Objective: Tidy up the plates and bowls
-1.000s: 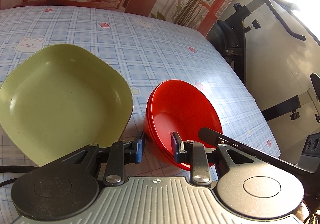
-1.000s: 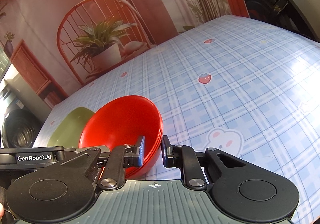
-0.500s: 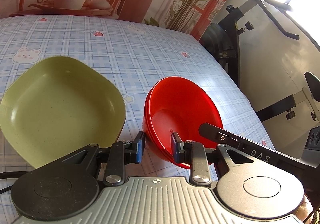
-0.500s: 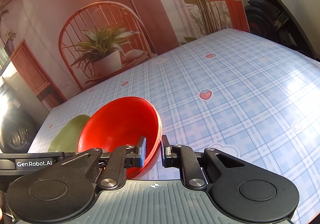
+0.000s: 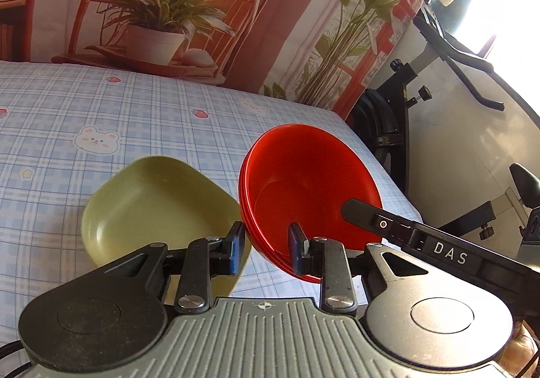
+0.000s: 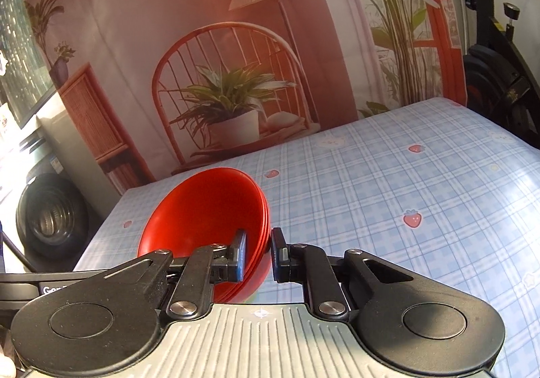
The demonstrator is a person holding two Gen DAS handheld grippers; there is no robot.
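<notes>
A domestic room is showing here, doubling as a recording space. A table [image 6: 388,195] is wearing a blue plaid cloth printed with strawberries and bears. A printed backdrop [image 6: 236,40] depicting a chair, potted plant and floor lamp is hanging behind it. An exercise bike [image 5: 422,107] is standing beside the table, and a front-loading washing machine [image 6: 50,219] is sitting at the left edge.

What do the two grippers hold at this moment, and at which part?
Both hold the stack of red bowls by its rim: the left gripper on one side, the right gripper on the opposite side, one jaw inside, one outside.
</notes>
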